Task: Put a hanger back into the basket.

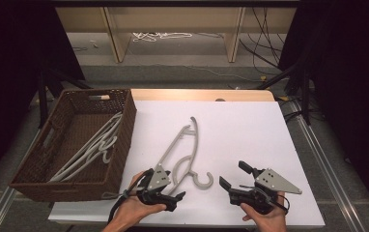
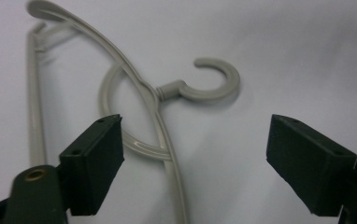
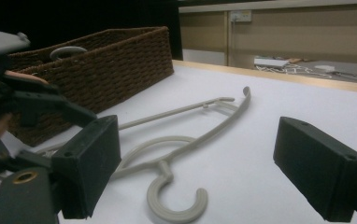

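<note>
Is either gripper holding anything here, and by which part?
Nothing held. The left gripper stands open over the grey plastic hanger; the right gripper is open, empty.

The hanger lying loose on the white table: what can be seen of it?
The hanger is pale grey and looks like plastic. It has one curved shoulder bar, a straight lower bar, an inner loop and an open hook pointing toward the person. It lies flat on the white table, right of the wicker basket. The left tongs stand open astride its neck, pads not pressing.

Hanger (image 1: 185,147) lies on table (image 1: 250,130), right of basket (image 1: 124,125).
</note>
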`<state>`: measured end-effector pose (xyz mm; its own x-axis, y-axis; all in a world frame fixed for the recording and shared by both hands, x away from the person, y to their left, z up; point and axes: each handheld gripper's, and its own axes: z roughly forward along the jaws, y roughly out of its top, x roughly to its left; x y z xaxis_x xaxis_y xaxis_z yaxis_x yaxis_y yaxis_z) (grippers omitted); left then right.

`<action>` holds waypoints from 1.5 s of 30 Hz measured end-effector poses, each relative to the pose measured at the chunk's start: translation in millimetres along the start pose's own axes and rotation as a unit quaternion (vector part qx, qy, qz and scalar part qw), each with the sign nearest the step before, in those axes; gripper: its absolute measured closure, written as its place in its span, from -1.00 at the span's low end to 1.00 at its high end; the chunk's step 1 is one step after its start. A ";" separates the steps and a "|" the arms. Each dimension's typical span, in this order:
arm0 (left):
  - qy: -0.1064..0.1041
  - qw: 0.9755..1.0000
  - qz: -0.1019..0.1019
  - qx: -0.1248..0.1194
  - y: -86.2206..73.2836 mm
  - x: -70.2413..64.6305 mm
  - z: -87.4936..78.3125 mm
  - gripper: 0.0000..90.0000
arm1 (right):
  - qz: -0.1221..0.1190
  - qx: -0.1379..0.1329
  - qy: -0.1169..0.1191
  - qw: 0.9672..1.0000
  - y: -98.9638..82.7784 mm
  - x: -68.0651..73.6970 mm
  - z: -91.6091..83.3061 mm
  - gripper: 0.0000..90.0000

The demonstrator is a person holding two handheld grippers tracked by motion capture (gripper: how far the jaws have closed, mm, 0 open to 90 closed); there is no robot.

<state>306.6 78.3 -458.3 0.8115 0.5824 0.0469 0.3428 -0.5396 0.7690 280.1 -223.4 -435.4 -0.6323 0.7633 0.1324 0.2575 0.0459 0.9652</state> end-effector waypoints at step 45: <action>-0.049 0.968 -0.005 0.248 25.9 36.8 44.5 0.66 | 0.006 0.003 0.003 1.000 0.5 -0.4 -1.0 -0.63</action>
<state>366.4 58.7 -465.0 0.8401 0.5411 -0.0378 0.5151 -0.7741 0.3682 279.8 -224.3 -434.8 -0.6333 0.7602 0.1447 0.2684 0.0404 0.9625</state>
